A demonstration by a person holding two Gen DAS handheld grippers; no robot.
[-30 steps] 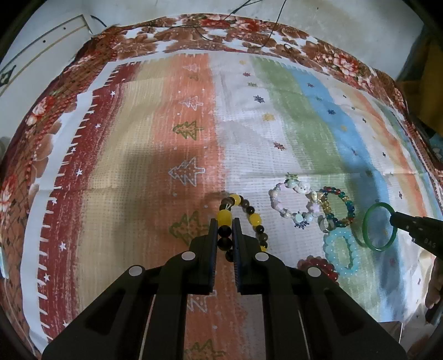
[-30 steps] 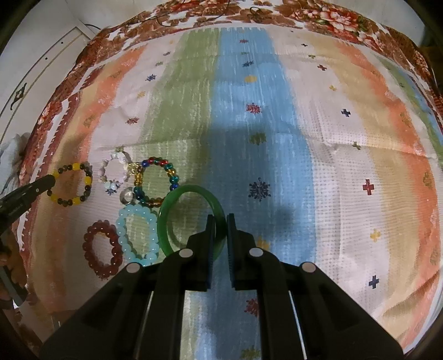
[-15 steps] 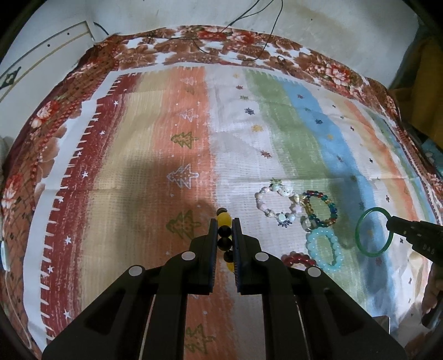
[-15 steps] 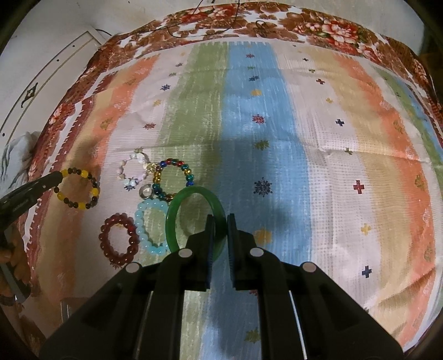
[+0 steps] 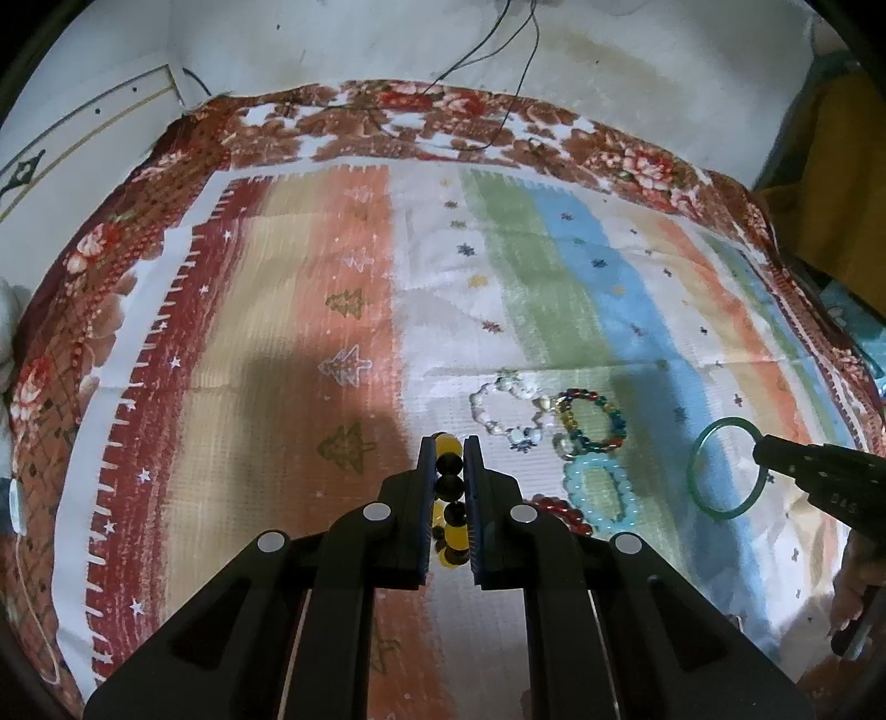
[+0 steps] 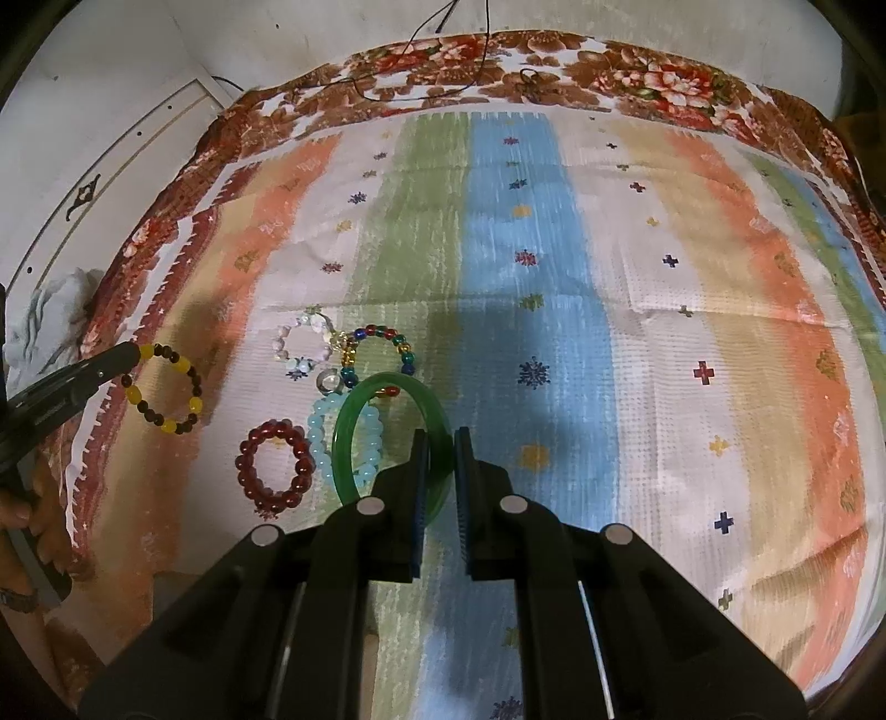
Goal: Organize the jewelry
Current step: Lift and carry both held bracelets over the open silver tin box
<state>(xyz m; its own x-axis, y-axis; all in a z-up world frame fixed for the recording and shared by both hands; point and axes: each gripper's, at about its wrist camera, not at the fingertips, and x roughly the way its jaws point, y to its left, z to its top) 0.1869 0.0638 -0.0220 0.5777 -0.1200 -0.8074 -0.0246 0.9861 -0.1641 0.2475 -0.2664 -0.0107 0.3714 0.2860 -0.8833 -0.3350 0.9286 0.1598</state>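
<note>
In the left wrist view, a striped cloth (image 5: 343, 288) with small tree and star prints and a red floral border is covering the surface and filling most of the frame. A pale wall (image 5: 609, 61) is running across the top, with a thin dark cable (image 5: 487, 50) trailing down onto the cloth's far edge. At lower centre, the left gripper (image 5: 449, 451) is pinching a yellow-and-black beaded bracelet (image 5: 449, 487) between its fingers. Right of it, a white bead bracelet (image 5: 512, 412), a multicoloured bead bracelet (image 5: 592, 421), a pale blue bead bracelet (image 5: 598, 490) and a dark red bead bracelet (image 5: 559, 509) are lying close together on the cloth. At the right edge, the right gripper (image 5: 761, 446) is holding a green bangle (image 5: 720, 465) by its rim.

Compared with a second ago, more wall is showing at the top, the cloth is looking smaller, and the beaded bracelet is hanging clear of the cloth instead of lying on it.

In the right wrist view, the same cloth (image 6: 637, 288) is spreading out under the wall. The right gripper (image 6: 441, 437) is clamping the green bangle (image 6: 354, 421), which is overlapping the pale blue bead bracelet (image 6: 326, 437) at lower centre-left. At the left edge, the left gripper (image 6: 130, 351) is dangling the yellow-and-black beaded bracelet (image 6: 166, 387), and a hand (image 6: 33, 509) is gripping its handle. Here too the cloth is appearing further off than before.
</note>
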